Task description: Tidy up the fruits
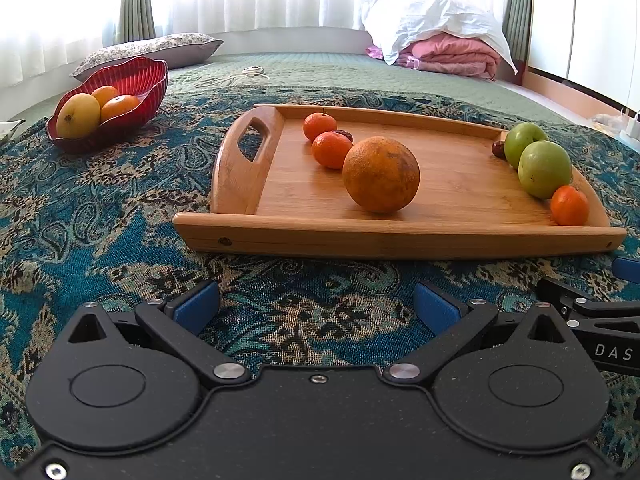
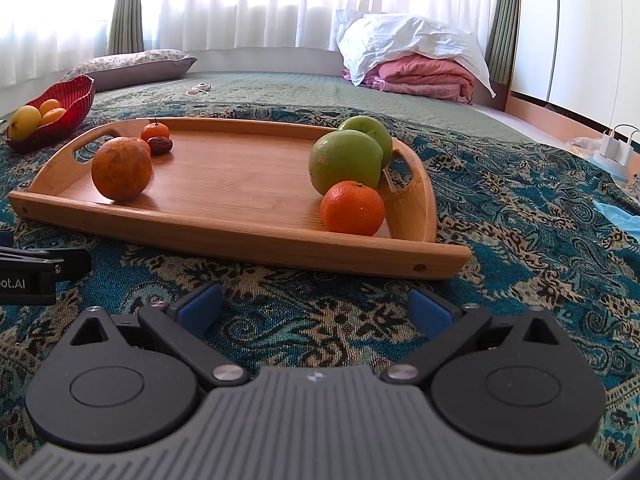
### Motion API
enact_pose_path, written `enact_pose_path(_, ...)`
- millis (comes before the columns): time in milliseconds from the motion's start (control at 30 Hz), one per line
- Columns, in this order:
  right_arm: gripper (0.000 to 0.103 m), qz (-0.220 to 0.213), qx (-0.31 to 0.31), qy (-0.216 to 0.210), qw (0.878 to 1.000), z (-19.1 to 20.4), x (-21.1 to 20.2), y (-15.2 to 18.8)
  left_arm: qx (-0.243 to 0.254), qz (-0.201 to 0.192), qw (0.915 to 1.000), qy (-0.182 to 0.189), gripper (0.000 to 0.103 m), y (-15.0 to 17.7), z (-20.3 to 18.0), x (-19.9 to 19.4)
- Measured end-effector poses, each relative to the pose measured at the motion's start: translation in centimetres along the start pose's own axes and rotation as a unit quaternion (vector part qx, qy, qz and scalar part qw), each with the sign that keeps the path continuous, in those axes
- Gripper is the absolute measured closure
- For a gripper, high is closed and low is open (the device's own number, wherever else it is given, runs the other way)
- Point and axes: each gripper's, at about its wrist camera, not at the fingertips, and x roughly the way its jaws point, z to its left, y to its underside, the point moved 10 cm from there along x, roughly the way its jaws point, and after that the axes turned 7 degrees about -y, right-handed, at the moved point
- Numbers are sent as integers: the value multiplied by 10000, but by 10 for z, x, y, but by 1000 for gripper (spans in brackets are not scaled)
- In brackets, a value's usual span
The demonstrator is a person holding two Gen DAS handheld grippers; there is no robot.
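Note:
A wooden tray [image 1: 400, 236] [image 2: 240, 236] lies on the patterned cloth. On it sit a large orange [image 1: 381, 174] [image 2: 121, 169], two tangerines [image 1: 331, 150] behind it with a dark date [image 2: 160, 145], two green apples [image 1: 544, 169] [image 2: 345, 162] and one tangerine [image 1: 569, 205] [image 2: 352, 208] at the right end. A red glass bowl [image 1: 136, 76] [image 2: 76, 92] at the far left holds a yellow mango [image 1: 78, 115] and oranges. My left gripper [image 1: 316, 306] and right gripper [image 2: 314, 308] both stand open and empty, short of the tray's near edge.
The patterned blue cloth [image 1: 100, 220] covers a green quilted bed. A floral pillow [image 1: 152, 50], folded pink blankets [image 1: 452, 58] under a white pillow, and a white cable [image 1: 248, 74] lie at the back. Chargers [image 2: 616, 146] stand at the right.

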Motion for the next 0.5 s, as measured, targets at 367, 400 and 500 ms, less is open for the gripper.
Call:
enact_pose_path(367,0,-10,-8,9,10000,1,0,0,5,-5,10000,-4,0,0,0,0)
enact_pose_path(400,0,-11,-11,11,10000,1,0,0,6,-6,10000,-5,0,0,0,0)
enact_pose_path(500,0,-12,-14,14,10000,1,-1,0,1,-3,10000,-1,0,0,0,0)
